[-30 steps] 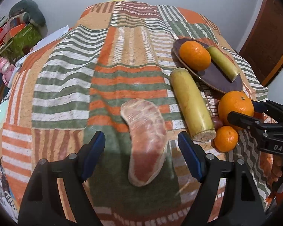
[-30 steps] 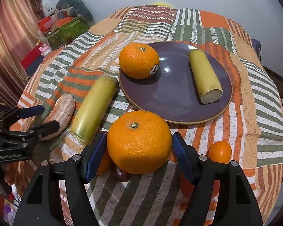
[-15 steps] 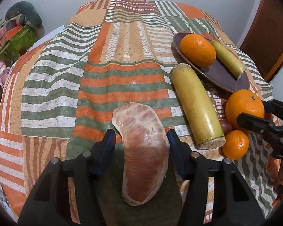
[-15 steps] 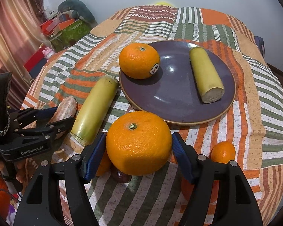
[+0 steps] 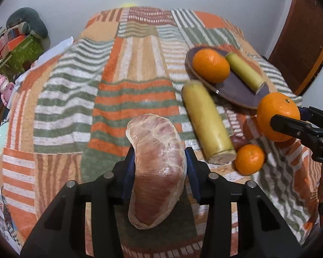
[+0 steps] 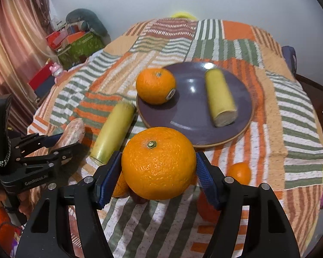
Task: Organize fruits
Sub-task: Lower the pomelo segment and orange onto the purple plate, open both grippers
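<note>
From the left wrist, the left gripper point(image 5: 159, 167) is closing on the pomelo segment point(image 5: 156, 167), its pads against the sides. From the right wrist, the right gripper point(image 6: 158, 178) pinches a large orange point(image 6: 158, 163) near the purple plate point(image 6: 191, 126), which holds two items; several fruits remain on the cloth.

Left gripper point(image 5: 160, 167) angled down, jaws closing on the pomelo segment point(image 5: 157, 167). Right gripper point(image 6: 158, 176) angled down, clamping an orange point(image 6: 159, 164).
</note>
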`<state>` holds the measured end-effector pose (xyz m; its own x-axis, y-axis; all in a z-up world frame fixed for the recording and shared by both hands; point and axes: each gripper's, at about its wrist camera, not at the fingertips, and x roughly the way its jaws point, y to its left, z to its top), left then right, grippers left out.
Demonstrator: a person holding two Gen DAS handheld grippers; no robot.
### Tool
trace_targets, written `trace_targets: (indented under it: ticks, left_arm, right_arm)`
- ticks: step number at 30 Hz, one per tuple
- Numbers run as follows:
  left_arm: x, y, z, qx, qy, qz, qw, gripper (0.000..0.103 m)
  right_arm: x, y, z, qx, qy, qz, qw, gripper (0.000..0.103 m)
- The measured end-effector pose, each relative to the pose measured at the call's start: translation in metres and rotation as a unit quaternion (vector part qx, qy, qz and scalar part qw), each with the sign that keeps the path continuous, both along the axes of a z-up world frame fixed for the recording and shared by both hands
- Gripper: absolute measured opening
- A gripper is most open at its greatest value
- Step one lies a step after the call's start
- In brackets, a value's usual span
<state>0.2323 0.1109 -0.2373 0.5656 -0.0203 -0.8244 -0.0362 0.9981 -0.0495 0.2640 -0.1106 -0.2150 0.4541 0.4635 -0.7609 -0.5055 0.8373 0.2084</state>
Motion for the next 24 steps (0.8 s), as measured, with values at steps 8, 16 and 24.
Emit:
trace_targets:
  ticks: [8, 16, 24]
  left_arm:
    - [0.002, -0.011, 0.045, 0.0, -0.05, -0.006, 0.9987, 0.044]
    - [0.021, -0.033, 0.08, -0.007, -0.09, -0.028, 0.9955, 0.044]
    - [0.057, -0.061, 0.087, -0.011, -0.1, -0.053, 0.9935, 0.044]
  right_arm:
    - [0.001, -0.023, 0.03, 0.012, -0.031, -0.024, 0.999, 0.065]
    - [0.015, -0.048, 0.054, 0.014, -0.065, -0.054, 0.996, 0.065]
    - [0.04, -0.06, 0.062, 0.016, -0.083, -0.078, 0.993, 0.065]
